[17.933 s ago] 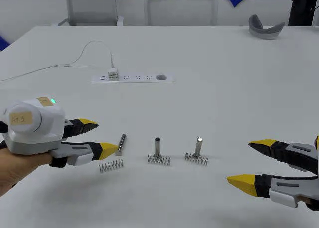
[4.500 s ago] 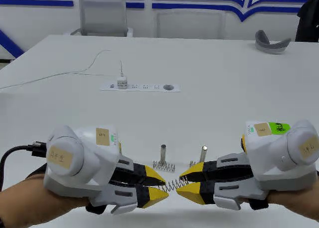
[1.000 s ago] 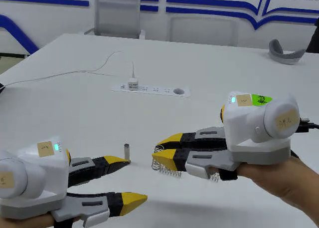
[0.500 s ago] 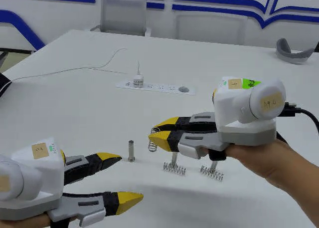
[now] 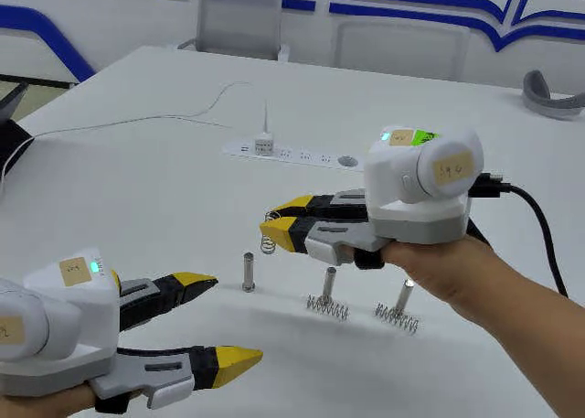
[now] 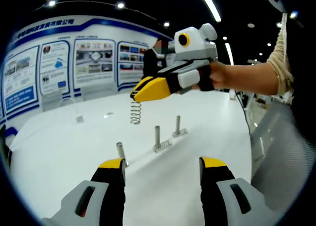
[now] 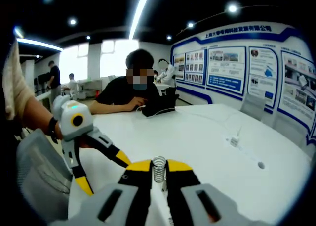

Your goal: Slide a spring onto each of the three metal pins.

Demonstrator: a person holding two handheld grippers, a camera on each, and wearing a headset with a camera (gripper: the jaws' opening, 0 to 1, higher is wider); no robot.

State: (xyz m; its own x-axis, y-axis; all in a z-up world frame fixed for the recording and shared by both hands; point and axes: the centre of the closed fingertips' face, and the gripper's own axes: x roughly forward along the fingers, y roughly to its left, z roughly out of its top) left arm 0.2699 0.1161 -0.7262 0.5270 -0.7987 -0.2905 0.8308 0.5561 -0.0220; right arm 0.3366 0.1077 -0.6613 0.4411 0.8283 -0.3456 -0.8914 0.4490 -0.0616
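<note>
Three upright metal pins stand in a row on the white table: left pin (image 5: 248, 272), middle pin (image 5: 328, 284), right pin (image 5: 402, 296). A loose spring (image 5: 327, 306) lies at the middle pin's foot and another spring (image 5: 398, 319) at the right pin's foot. My right gripper (image 5: 272, 228) is shut on a third spring (image 5: 268, 244), which hangs upright a little above and right of the left pin. That held spring (image 7: 158, 169) shows between the shut jaws. My left gripper (image 5: 224, 317) stands open near the table's front, with the left pin (image 6: 120, 152) just beyond its tips.
A white power strip (image 5: 288, 153) with a plug and cable lies mid-table. A grey curved band (image 5: 553, 93) rests at the far right. Chairs stand behind the table. A black cable trails from the right gripper. A person (image 7: 129, 90) sits at the table's far side.
The right gripper has carried the spring leftwards from above the middle pin to near the left pin. The left gripper has stayed open, low at the front.
</note>
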